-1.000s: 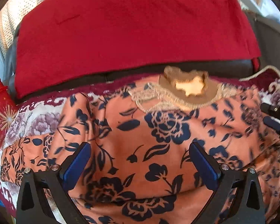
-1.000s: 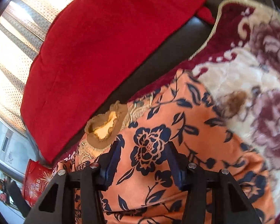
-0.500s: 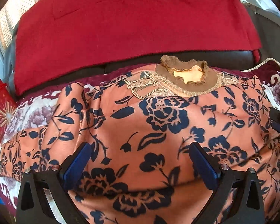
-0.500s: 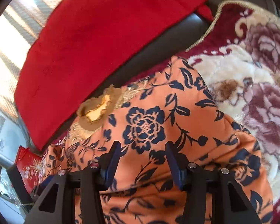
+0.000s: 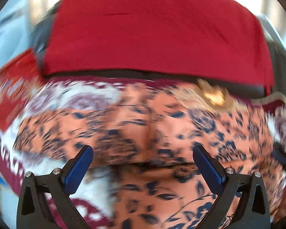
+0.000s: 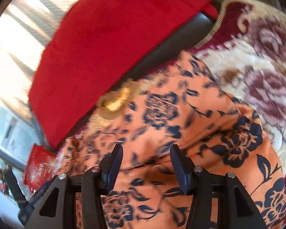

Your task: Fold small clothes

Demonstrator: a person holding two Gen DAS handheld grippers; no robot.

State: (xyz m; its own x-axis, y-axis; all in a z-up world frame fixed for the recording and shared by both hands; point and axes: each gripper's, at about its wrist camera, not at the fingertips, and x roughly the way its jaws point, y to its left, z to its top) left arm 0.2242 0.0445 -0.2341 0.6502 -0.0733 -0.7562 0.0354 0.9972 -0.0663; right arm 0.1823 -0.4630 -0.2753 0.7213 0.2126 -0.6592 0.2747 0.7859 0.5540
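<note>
My left claw (image 5: 143, 164) spread wide, nothing pinched, hovers over orange floral garment (image 5: 162, 133). My right claw (image 6: 145, 162) half spread, jaws just been opening, cloth below, ungripped. Garment lies spread on floral blanket (image 6: 257, 61), collar (image 6: 116, 103) far side, laid out for folding. Beyond, red cloth (image 6: 114, 47). Red packet (image 6: 38, 168) at left: writing unreadable.

Both wrist views angled down, close, sharing the garment (image 5: 181, 126), left blurred
</note>
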